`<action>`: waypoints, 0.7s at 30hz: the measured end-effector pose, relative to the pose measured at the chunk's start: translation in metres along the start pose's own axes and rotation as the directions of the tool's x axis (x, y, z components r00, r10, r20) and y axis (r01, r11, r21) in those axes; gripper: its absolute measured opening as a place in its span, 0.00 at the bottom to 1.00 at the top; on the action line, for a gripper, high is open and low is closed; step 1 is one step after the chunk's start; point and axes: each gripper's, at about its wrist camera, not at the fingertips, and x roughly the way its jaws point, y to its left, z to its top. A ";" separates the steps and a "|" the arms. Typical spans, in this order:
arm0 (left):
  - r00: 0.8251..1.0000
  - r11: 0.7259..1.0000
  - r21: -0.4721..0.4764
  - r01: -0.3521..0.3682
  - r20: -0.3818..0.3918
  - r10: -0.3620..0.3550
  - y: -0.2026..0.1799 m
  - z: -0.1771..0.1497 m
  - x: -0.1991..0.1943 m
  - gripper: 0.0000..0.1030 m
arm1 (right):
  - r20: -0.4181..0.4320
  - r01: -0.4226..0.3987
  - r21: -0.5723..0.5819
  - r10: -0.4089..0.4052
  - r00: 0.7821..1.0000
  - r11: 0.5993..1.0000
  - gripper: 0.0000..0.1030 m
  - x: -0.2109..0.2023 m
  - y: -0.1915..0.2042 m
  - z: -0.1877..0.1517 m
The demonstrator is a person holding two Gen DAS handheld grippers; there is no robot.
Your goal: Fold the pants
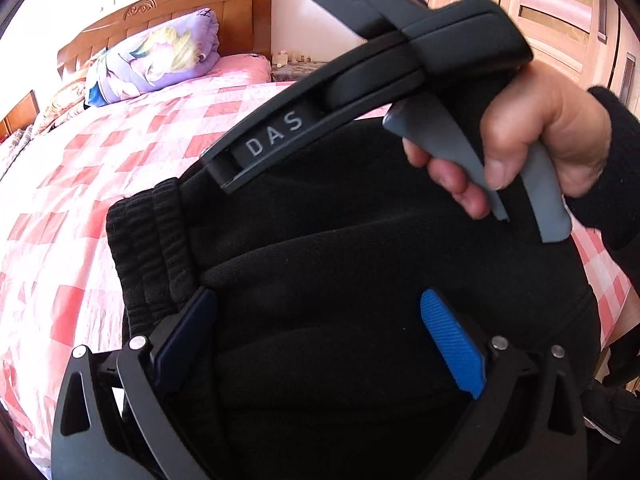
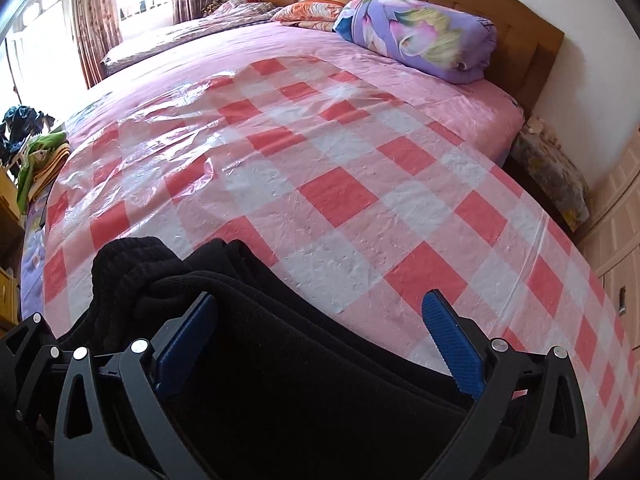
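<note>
hovering open-jawed above black pants (image 2: pixel 280 360)

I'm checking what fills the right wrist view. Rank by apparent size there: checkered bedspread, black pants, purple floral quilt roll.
1. checkered bedspread, largest.
2. black pants; nearness to the camera inflates them.
3. purple floral quilt roll, smallest, but farthest away.

pants (image 2: pixel 240 320) sit on the bed (image 2: pixel 360 184) at 6 o'clock, rolled quilt (image 2: pixel 420 36) up at 1 by the headboard (image 2: pixel 520 20).
</note>
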 end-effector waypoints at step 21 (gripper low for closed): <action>0.999 1.000 -0.020 -0.009 0.037 0.009 -0.006 0.003 -0.008 0.99 | -0.040 -0.185 0.212 0.198 0.979 0.960 0.96 -0.026 -0.024 -0.044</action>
